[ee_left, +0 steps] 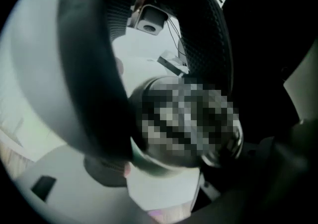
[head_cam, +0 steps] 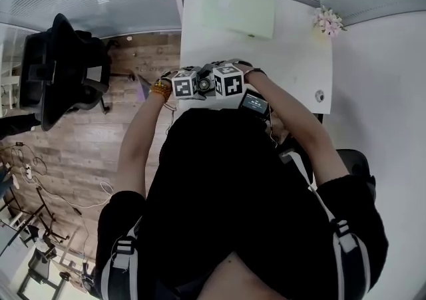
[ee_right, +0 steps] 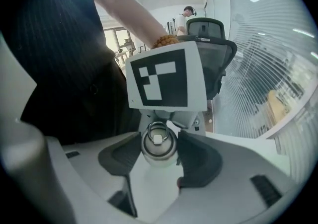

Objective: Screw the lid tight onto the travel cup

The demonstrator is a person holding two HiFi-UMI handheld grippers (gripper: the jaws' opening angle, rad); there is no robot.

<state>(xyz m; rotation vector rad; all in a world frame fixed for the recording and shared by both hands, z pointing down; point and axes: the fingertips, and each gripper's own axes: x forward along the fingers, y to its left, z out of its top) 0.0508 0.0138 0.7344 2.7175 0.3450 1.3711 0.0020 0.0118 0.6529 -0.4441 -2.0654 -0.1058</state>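
Right claw (ee_right: 159,144) grips lid (ee_right: 158,138), unseen in head view

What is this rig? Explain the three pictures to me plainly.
There is no robot here. A person holds a gripper in each hand, and each gripper carries a marked cube and its own camera.

The head view looks down from the person's head at both arms over a white table. On it lie a pale sheet and pink flowers, and a chair stands beside it.

The right gripper view looks along the right gripper. Its fingers press both sides of the steel lid.

The left gripper view looks along the left gripper, close against the cup. It is too dark and blurred to tell whether that grip is closed. The mosaic patch was added afterwards.
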